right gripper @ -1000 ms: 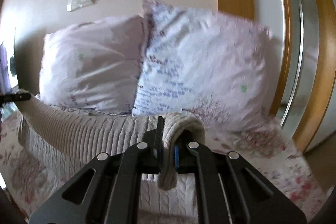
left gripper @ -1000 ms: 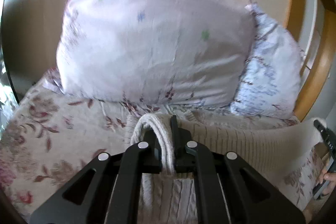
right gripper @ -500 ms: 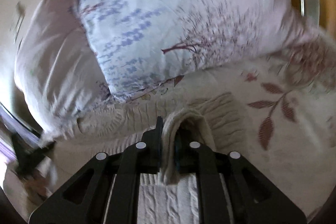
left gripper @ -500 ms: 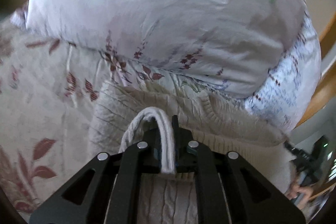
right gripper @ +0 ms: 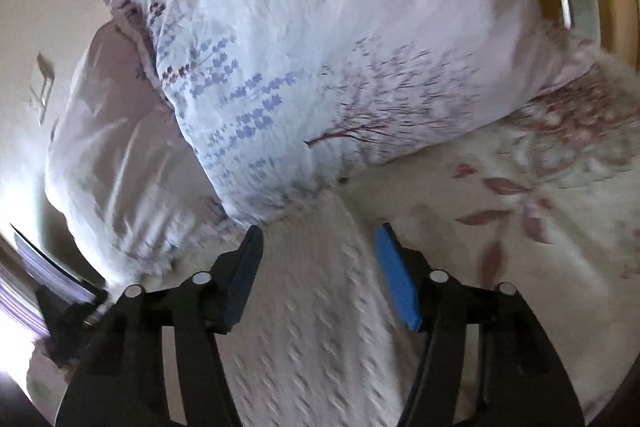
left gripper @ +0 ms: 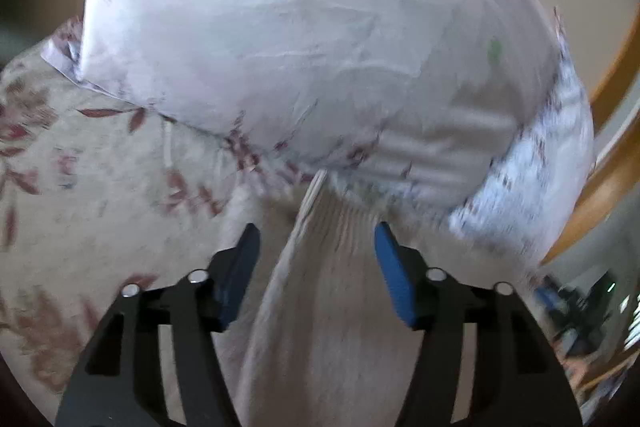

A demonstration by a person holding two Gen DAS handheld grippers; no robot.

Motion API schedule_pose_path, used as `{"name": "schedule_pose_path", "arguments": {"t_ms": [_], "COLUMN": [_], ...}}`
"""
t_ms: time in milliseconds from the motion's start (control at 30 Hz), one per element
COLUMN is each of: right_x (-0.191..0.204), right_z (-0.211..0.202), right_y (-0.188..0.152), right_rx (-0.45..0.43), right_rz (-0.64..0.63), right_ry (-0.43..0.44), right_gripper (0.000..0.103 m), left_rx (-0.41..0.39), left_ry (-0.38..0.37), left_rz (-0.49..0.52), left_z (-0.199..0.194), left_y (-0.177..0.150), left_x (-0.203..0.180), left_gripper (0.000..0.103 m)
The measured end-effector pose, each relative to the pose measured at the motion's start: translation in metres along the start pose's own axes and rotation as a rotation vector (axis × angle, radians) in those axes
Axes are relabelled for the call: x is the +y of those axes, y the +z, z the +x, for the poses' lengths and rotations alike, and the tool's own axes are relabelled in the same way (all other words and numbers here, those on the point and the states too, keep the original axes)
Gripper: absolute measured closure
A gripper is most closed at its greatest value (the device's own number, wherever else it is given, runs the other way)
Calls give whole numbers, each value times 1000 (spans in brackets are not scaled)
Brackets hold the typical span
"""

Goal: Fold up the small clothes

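A cream knitted sweater [left gripper: 332, 307] lies on the floral bedsheet [left gripper: 92, 195], its far edge up against the pillows. My left gripper [left gripper: 316, 247] is open just above it, blue pads spread to either side of a ribbed edge, holding nothing. In the right wrist view the same sweater [right gripper: 312, 327] shows its cable-knit face. My right gripper [right gripper: 318, 247] is open over it, empty. Both views are motion-blurred.
A pale lilac pillow [left gripper: 304, 39] and a blue-flowered pillow [right gripper: 320, 67] lean against the wall at the head of the bed. A wooden frame [left gripper: 612, 163] curves along the right. The bedsheet [right gripper: 540, 227] lies bare to the right of the sweater.
Both grippers have opened and let go of the sweater's edge, which now lies flat on the bed. Both have pulled back slightly from the pillows.
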State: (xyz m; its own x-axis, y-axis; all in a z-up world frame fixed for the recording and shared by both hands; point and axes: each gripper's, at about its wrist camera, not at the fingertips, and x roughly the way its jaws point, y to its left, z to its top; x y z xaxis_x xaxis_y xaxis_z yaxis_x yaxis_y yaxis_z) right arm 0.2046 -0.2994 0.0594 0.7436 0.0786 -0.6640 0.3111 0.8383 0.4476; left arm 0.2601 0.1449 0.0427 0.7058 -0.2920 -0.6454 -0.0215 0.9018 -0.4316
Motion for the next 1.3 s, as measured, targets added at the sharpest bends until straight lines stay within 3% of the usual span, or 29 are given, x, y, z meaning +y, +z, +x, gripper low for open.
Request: {"name": "schedule_pose_path", "arguments": {"t_ms": [133,267,367,433,700,900,1300], "right_x": [-9,-9,-3,0,12,-6,-3], "right_z": [-11,-7,0,-4,-42,-23,-35], "right_y": [-20,-40,-54,-57,-58,-68,-77], "right_rx": [42,95,119,101,20,94,51], "right_rz": [-49,-91,-152,-160,-145,-109,-114], "right_ry": [-48,-81,-140,-135,-110,-184,-198], "right_gripper": [54,58,85,92,93,93,93], "left_rx": [42,87,103,101,86,114,90], "left_ry": [48,74,89,80,24,14,17], "left_rz": [107,143,153,144,129,92,111], "left_z": [-14,-11,-10,-13,-32,-27,-33], "left_y": [-28,-49,-60,-63,-64,-69,-79], "left_x": [0,-4,1,6,12,27,27], "left_gripper": [57,60,75,94,96,96,96]}}
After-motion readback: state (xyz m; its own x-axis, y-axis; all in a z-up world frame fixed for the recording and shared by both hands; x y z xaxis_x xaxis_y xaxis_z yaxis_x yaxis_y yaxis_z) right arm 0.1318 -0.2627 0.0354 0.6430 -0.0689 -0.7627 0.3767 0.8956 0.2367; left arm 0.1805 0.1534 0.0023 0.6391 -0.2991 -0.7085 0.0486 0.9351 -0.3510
